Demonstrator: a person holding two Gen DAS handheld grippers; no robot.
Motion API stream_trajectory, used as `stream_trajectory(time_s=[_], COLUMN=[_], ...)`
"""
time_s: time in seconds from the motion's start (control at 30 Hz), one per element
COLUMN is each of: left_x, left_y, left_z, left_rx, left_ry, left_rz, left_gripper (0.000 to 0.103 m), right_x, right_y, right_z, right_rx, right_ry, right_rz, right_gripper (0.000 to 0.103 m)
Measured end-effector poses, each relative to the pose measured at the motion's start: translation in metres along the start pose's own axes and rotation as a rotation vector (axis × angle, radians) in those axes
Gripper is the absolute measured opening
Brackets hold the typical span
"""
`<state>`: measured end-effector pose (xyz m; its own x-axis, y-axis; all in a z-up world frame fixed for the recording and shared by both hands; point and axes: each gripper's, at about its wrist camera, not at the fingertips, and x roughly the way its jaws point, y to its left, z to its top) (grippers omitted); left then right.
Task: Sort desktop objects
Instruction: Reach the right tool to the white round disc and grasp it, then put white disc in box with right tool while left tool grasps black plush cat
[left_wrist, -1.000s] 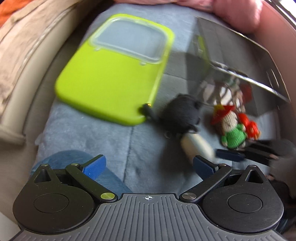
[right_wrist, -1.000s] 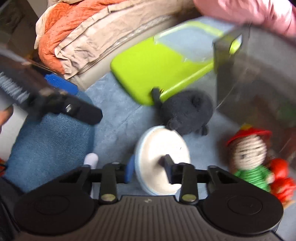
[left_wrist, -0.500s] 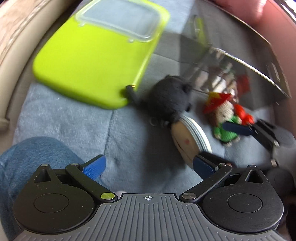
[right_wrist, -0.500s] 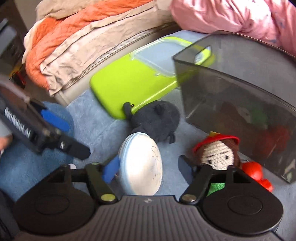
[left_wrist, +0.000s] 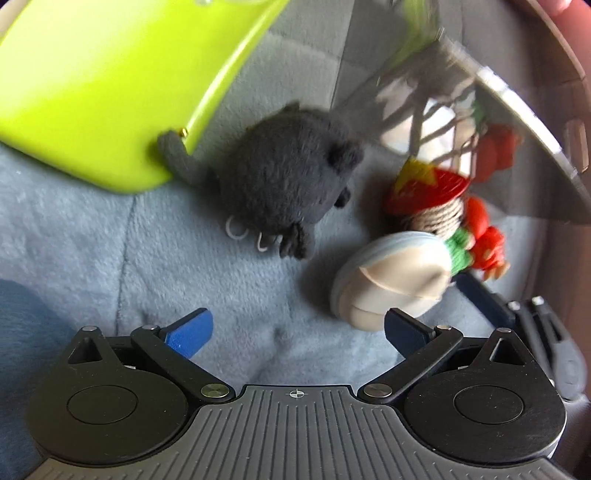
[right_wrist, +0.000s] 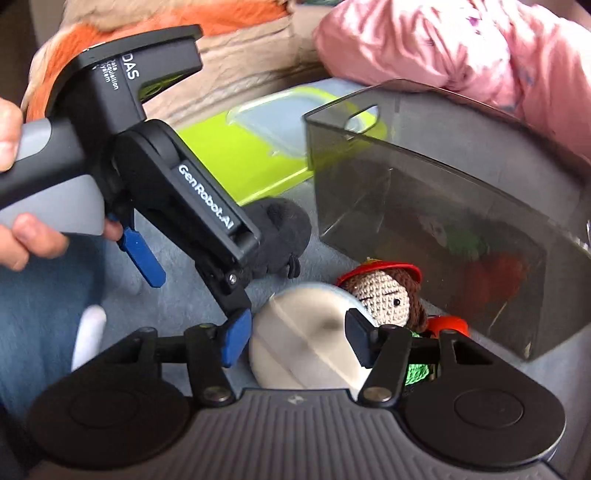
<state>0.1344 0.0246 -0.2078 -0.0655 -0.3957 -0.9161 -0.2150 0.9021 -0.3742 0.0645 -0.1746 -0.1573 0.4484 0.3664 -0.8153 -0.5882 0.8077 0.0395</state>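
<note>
In the left wrist view, the lime board (left_wrist: 99, 85) fills the upper left of the frame, lying on the blue-grey blanket (left_wrist: 110, 243). At the bottom, the left gripper (left_wrist: 295, 328) has its fingers spread wide with only blanket between them. Up at centre sits the dark plush (left_wrist: 284, 177), its tail touching the board's corner. Lower right of it, the white disc (left_wrist: 391, 280) is tilted off the blanket, and a dark finger of the right gripper (left_wrist: 484, 299) shows just beside its right edge. Just behind the disc lies the crochet doll (left_wrist: 439, 206) with a red hat, close against the smoky clear bin (left_wrist: 524, 122) in the upper right. In the right wrist view, a hand (right_wrist: 14, 206) at the far left holds the left gripper (right_wrist: 195, 291), which crosses the left half of the frame with its blue fingers apart. At bottom centre the right gripper (right_wrist: 295, 339) is clamped on the disc (right_wrist: 306, 336), one finger on each side. The plush (right_wrist: 280, 236) is half hidden behind the left gripper, the doll (right_wrist: 384, 295) is just right of the disc, and the bin (right_wrist: 443, 206) stands to the right with red and green things blurred inside it.
</note>
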Motion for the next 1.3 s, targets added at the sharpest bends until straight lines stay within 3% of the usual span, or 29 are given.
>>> stream_trajectory(time_s=[0.07, 0.2, 0.3, 0.4, 0.5, 0.6, 0.7, 0.77, 0.83, 0.9, 0.97, 1.0, 1.07, 1.17, 1.3], left_x=[-0.015, -0.027, -0.016, -0.009, -0.009, -0.022, -0.019, -0.015, -0.018, -0.020, -0.024, -0.029, -0.040, -0.054, -0.050], left_y=[0.010, 0.035, 0.044, 0.047, 0.050, 0.062, 0.071, 0.066, 0.053, 0.026, -0.002, -0.010, -0.017, -0.006, 0.006], left_z=[-0.005, -0.019, -0.017, -0.016, -0.021, -0.025, -0.023, -0.023, -0.026, -0.031, -0.042, -0.048, -0.059, -0.062, -0.050], left_rx=[-0.011, -0.026, 0.008, 0.014, 0.013, 0.012, -0.033, -0.028, 0.025, 0.121, 0.249, 0.303, 0.369, 0.342, 0.270], left_ry=[-0.044, -0.148, -0.194, -0.221, -0.224, -0.281, -0.297, -0.254, -0.197, -0.154, -0.186, -0.210, -0.240, -0.250, -0.284], left_rz=[-0.048, -0.132, -0.258, -0.318, -0.380, -0.396, -0.425, -0.443, -0.380, -0.175, 0.024, 0.075, 0.082, 0.010, 0.059], left_gripper=[0.103, 0.103, 0.103, 0.103, 0.103, 0.103, 0.103, 0.103, 0.103, 0.103, 0.103, 0.103, 0.103, 0.103, 0.103], right_x=[-0.001, -0.005, 0.014, 0.049, 0.068, 0.036, -0.022, -0.064, -0.090, -0.103, -0.072, -0.043, 0.011, 0.068, 0.083], right_y=[-0.009, -0.037, -0.061, -0.072, -0.070, -0.055, -0.053, -0.068, -0.097, -0.127, -0.152, -0.162, -0.180, -0.183, -0.174], right_z=[-0.002, -0.008, -0.002, 0.001, 0.002, 0.014, 0.038, 0.066, 0.101, 0.135, 0.157, 0.160, 0.162, 0.144, 0.129], right_rx=[0.051, 0.206, 0.308, 0.347, 0.394, 0.349, 0.323, 0.372, 0.466, 0.564, 0.671, 0.731, 0.846, 0.975, 0.998], right_ry=[-0.008, -0.023, 0.068, 0.154, 0.213, 0.174, 0.091, -0.001, -0.104, -0.180, -0.123, -0.055, 0.073, 0.166, 0.241], right_rz=[0.003, -0.005, 0.130, 0.198, 0.232, 0.237, 0.243, 0.253, 0.230, 0.188, 0.114, 0.081, 0.022, 0.028, 0.058], right_gripper=[0.068, 0.071, 0.077, 0.078, 0.068, 0.041, 0.039, 0.039, 0.039, 0.039, 0.039, 0.039, 0.038, 0.037, 0.038])
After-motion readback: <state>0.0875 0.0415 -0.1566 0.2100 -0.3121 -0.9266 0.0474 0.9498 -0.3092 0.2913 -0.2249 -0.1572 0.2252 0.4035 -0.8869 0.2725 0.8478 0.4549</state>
